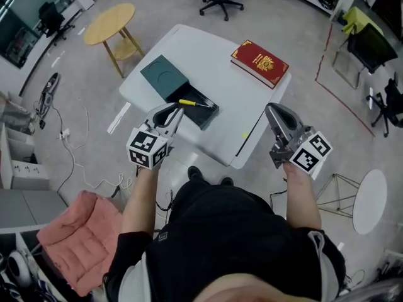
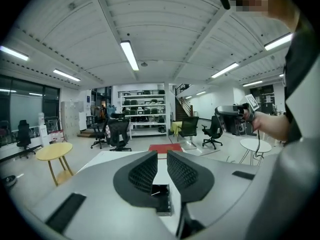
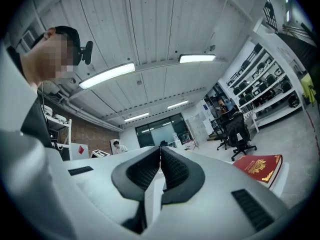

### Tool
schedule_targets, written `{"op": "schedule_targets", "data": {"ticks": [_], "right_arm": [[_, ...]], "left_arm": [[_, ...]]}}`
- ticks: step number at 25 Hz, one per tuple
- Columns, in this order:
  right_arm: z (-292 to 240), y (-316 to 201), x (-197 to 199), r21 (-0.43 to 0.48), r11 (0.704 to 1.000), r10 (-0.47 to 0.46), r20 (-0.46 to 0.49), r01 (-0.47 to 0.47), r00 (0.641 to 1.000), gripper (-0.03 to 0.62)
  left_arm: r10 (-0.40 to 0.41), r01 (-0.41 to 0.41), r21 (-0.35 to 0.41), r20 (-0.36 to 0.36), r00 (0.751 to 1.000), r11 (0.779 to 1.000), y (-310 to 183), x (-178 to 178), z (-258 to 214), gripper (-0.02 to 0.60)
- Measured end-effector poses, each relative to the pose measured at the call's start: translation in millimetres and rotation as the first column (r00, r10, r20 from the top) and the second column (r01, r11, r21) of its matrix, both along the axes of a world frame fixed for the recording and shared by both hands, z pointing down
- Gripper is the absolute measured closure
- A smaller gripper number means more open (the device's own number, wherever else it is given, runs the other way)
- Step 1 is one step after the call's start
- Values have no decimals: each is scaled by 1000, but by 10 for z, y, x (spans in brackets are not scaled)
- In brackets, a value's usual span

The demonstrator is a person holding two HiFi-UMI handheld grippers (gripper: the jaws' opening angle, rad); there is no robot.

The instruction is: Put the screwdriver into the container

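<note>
The screwdriver (image 1: 192, 103) is located inside the open compartment of the container (image 1: 165, 75), near the worktop's (image 1: 208, 61) front left edge. The left gripper (image 1: 172, 111) is held at that edge, jaws apart, nothing between them. The right gripper (image 1: 271, 109) is held off the front right edge, jaws together. A red book (image 1: 259, 63) lies at the far right corner.

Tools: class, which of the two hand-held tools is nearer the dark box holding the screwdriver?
The left tool, at the near edge of the box, close to the screwdriver. The right tool hangs beyond the table's right edge.
</note>
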State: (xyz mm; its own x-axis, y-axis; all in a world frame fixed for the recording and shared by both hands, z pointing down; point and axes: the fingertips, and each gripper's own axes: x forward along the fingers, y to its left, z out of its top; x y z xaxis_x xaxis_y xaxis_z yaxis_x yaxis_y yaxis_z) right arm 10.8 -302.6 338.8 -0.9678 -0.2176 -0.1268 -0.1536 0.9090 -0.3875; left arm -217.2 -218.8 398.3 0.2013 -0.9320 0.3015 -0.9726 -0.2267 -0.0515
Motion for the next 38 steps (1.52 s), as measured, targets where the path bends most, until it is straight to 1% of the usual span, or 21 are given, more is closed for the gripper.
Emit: {"op": "schedule_targets", "data": {"ticks": [3,8,14,19,25,32,38], "right_arm": [[-49,22,-7,8,1000,-8,10,8,1000,563],[-63,70,-153,30,999,-20,-8,20,1000,563],[-136,109,-477,52,998,-25,-24,26,999,563],[-203,250,-809,74,996,-50,-30,52,998,563],[-256,299,-1002,103,994,-41,-38,45,998,565],[-261,343,-1068,124,992,-33,-45,38,998,565],[-185,254,-1103,129,992,-2,-52,9,999,565]], "left_arm": [[-24,24,25,4,1000,999,119,-9,-135,515],[-65,65,72,-4,998,995,291,-191,-312,520],[-111,114,129,-28,993,985,476,-545,-510,523],[-173,185,177,-82,981,967,671,-901,-618,532],[-195,207,195,-81,977,959,754,-1112,-619,549],[-206,219,199,-88,975,955,766,-1186,-610,560],[-217,232,201,-93,972,952,705,-1251,-578,560]]}}
